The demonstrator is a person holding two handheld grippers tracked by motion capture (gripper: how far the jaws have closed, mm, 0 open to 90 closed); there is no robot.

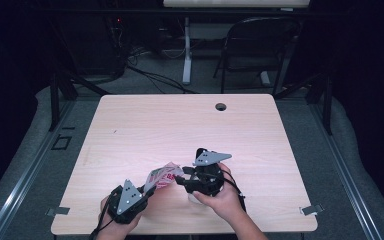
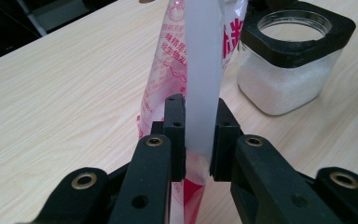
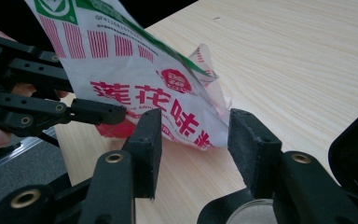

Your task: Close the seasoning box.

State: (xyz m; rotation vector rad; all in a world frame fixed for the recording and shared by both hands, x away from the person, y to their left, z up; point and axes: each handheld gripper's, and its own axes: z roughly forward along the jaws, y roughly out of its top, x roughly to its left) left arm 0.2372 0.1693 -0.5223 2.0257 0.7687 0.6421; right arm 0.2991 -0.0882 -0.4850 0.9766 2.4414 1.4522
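At the near left of the wooden table (image 1: 130, 125), the left gripper (image 1: 142, 191) is clenched on a printed plastic seasoning bag (image 1: 164, 176); in the left gripper view its pads (image 2: 175, 126) pinch the bag's white edge strip, and the bag (image 2: 200, 65) rises upright above them. The bag is lifted off the table between the two grippers. To its right, the right gripper (image 1: 181, 179) is released: in the right gripper view its jaws stand apart around the bag's lower corner (image 3: 205, 135) without pressing it. Just beside the bag stands an open square glass jar (image 2: 289, 60) with a black collar, holding white granules.
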